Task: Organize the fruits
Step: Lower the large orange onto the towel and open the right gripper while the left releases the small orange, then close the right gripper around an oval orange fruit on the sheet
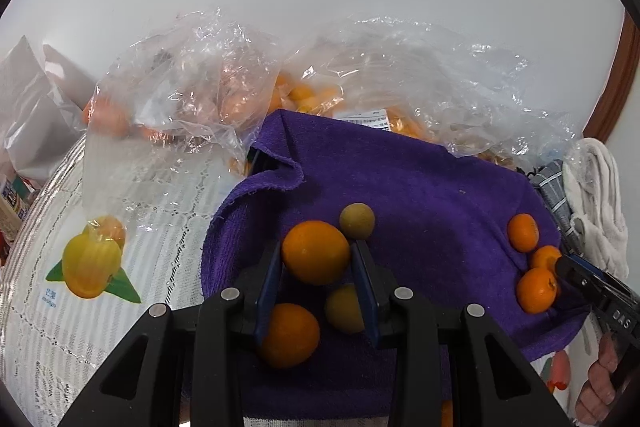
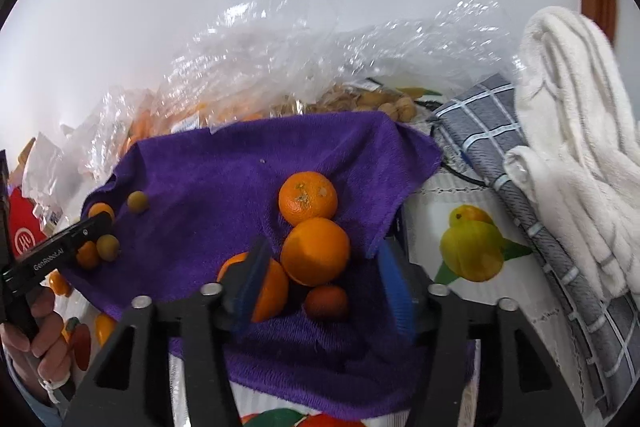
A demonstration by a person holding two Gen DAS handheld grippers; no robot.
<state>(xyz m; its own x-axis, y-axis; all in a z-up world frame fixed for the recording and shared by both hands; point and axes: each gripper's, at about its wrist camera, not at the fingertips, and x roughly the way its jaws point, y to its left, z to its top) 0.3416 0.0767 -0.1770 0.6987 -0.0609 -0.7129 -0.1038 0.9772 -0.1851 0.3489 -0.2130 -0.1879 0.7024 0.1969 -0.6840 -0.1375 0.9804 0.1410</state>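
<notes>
A purple towel [image 1: 420,187] [image 2: 200,179] carries loose fruit. My left gripper [image 1: 316,247] is shut on an orange [image 1: 316,253], blue pads pressing both its sides. A greenish round fruit [image 1: 357,221] sits just beyond it; another green fruit [image 1: 346,309] and a second orange [image 1: 288,335] lie under the fingers. My right gripper [image 2: 324,247] stands open over a cluster of three oranges [image 2: 315,251], with a small brownish fruit [image 2: 326,302] between the jaws and no pad pressing anything. The right wrist view shows the left gripper [image 2: 98,221] at far left.
Clear plastic bags [image 1: 192,87] [image 2: 260,47] of oranges and nuts lie behind the towel. A white towel [image 2: 580,147] and a grey checked cloth [image 2: 500,131] sit to the right. The lace tablecloth [image 1: 160,195] has printed fruit pictures. A hand [image 2: 40,327] holds the left gripper's handle.
</notes>
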